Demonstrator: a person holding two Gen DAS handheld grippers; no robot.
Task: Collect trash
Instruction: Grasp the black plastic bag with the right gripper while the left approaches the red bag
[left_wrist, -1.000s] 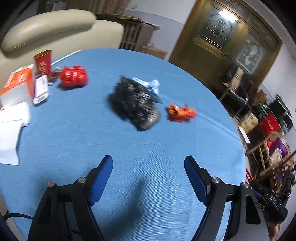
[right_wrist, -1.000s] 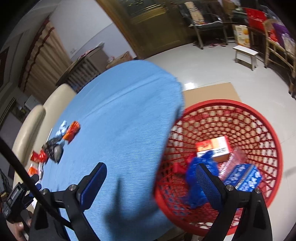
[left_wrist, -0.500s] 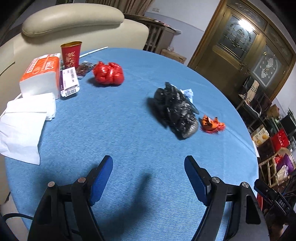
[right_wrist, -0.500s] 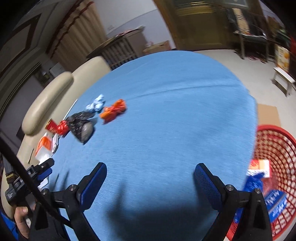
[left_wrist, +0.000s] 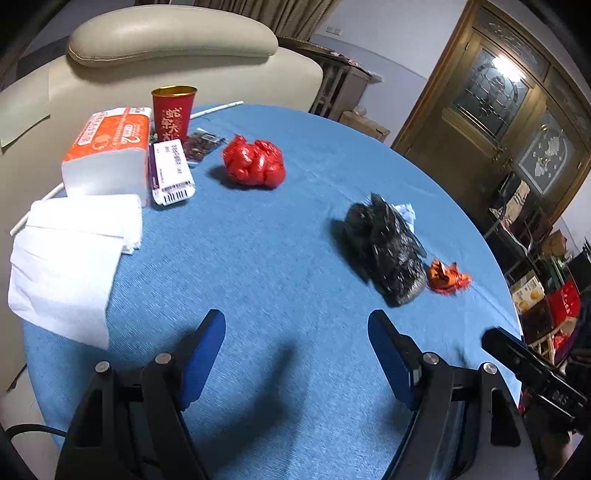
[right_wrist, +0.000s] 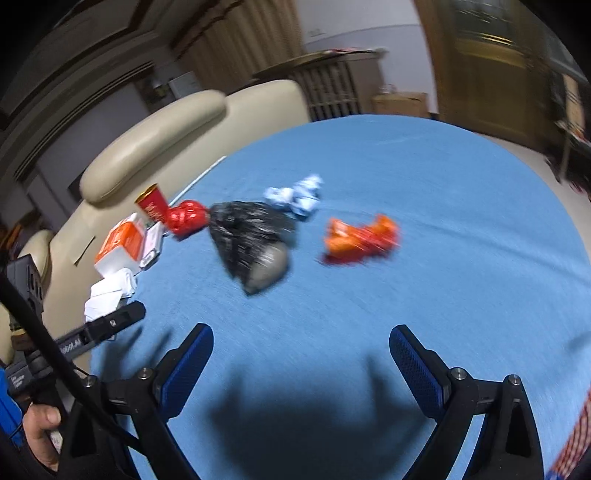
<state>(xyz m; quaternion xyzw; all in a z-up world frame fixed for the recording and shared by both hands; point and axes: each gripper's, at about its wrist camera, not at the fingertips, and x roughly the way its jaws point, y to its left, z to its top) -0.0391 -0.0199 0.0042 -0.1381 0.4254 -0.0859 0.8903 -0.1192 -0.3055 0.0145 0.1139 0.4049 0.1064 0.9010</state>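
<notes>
On the round blue table (left_wrist: 280, 258) lie a crumpled black bag (left_wrist: 384, 247), a red bag (left_wrist: 255, 164), an orange wrapper (left_wrist: 445, 277) and a white-blue crumpled wrapper (left_wrist: 406, 212). My left gripper (left_wrist: 297, 334) is open and empty, above the table's near side, well short of the trash. In the right wrist view the black bag (right_wrist: 251, 236), orange wrapper (right_wrist: 360, 238), white-blue wrapper (right_wrist: 295, 197) and red bag (right_wrist: 186, 218) lie ahead of my right gripper (right_wrist: 301, 349), which is open and empty.
At the left stand a tissue pack (left_wrist: 107, 151), a red cup (left_wrist: 173, 112), a labelled purple packet (left_wrist: 170, 171) and loose white tissues (left_wrist: 70, 258). A cream sofa (left_wrist: 166, 40) is behind the table. The red basket's rim (right_wrist: 570, 443) shows at the right wrist view's lower right.
The right gripper has swung left from the red basket to face the trash on the table. The left gripper's view has turned left, bringing the tissues and cup more into view.
</notes>
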